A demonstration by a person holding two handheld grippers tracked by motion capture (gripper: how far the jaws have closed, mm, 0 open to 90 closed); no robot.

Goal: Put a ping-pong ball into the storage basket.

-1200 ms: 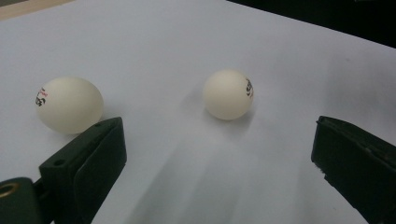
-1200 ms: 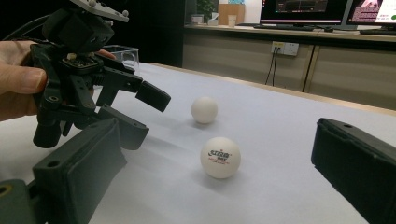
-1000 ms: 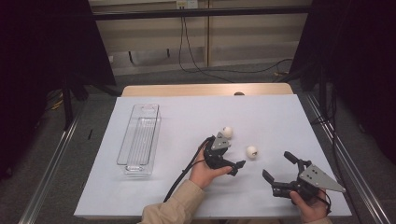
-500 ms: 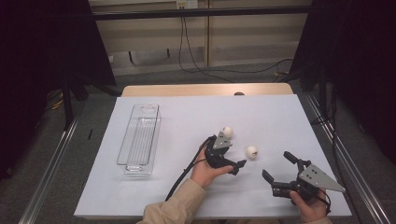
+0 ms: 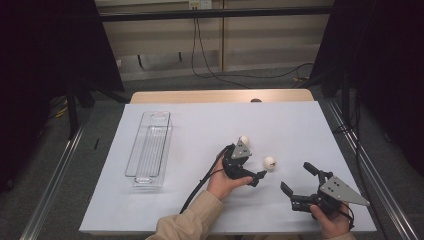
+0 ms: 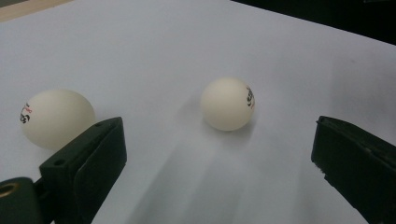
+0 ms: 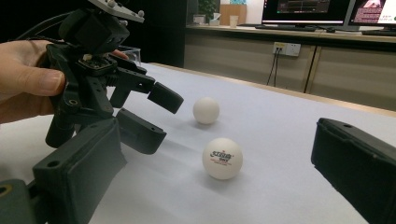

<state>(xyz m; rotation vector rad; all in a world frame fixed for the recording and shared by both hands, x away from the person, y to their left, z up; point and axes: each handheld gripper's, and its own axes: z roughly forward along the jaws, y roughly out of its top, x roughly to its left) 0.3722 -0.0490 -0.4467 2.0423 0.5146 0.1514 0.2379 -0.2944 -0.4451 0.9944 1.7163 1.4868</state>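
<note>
**Almost nothing has shifted; both grippers wide, two balls loose**

Since the earlier frames your hands have barely moved: both grippers sit where they were, and the two balls lie in the same spots on the white table (image 5: 200, 130).

Your left gripper (image 5: 252, 176) has its jaws spread wide and holds nothing. In the left gripper view, the nearer ball (image 6: 228, 103) lies on the table ahead of the gap between the jaws, touching neither. The farther ball (image 6: 55, 118) sits at about ten o'clock from that gap, just beyond the left jaw.

Your right gripper (image 5: 298, 181) is also wide open and empty, well apart from the left one. From it, the nearer ball (image 5: 270, 161) lies at about eleven o'clock, near its jaws.

The clear tray (image 5: 150, 147) rests at nine o'clock from your left gripper, well apart from the balls.
</note>
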